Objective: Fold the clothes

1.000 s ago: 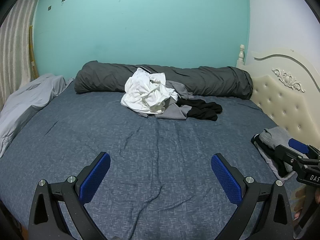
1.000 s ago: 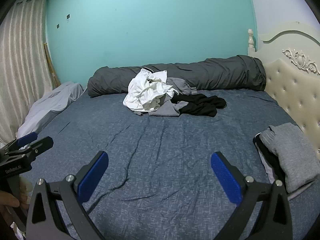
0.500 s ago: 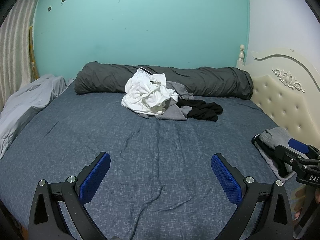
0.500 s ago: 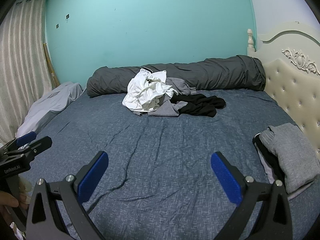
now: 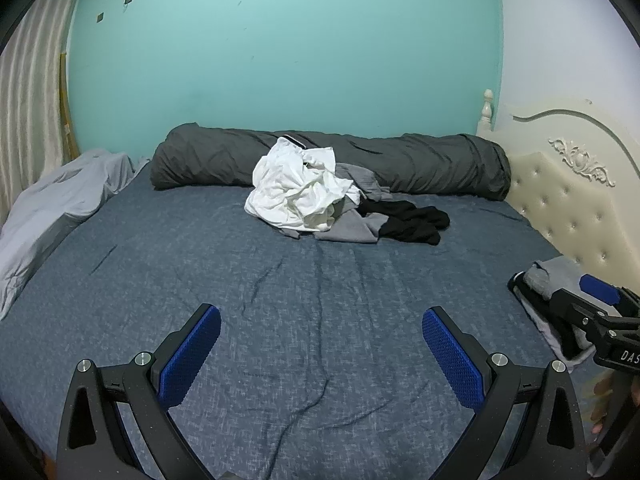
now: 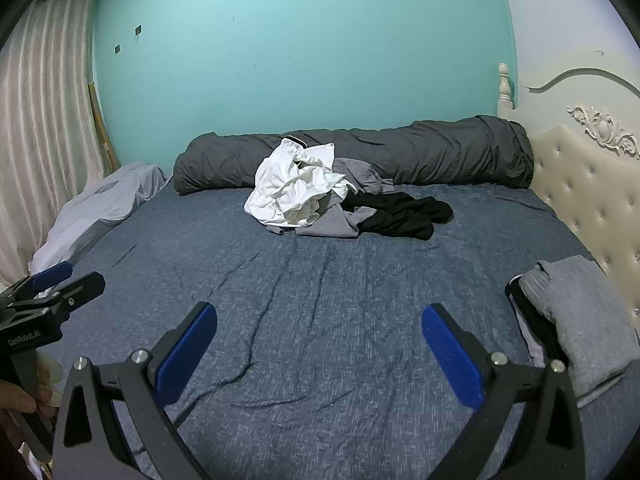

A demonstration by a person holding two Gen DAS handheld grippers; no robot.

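Note:
A heap of unfolded clothes lies at the far middle of the bed: a crumpled white garment point(image 5: 300, 188) point(image 6: 296, 188), a grey garment point(image 5: 352, 230) point(image 6: 332, 226) under it and a black garment point(image 5: 412, 220) point(image 6: 400, 214) to its right. A stack of folded clothes with a grey one on top point(image 6: 576, 316) point(image 5: 548, 276) lies at the bed's right edge. My left gripper point(image 5: 320, 348) is open and empty above the near part of the bed. My right gripper point(image 6: 320, 348) is open and empty too, to the right of the left one.
The bed has a dark blue sheet point(image 5: 304, 288) point(image 6: 320, 280). A rolled dark grey duvet point(image 5: 420, 164) lies along the turquoise far wall. A light grey pillow point(image 5: 52, 212) is at the left edge. A cream tufted headboard point(image 6: 592, 200) bounds the right side. A curtain point(image 6: 44, 128) hangs at left.
Both grippers have drifted very slightly; the clothes have not moved and both grippers stay open.

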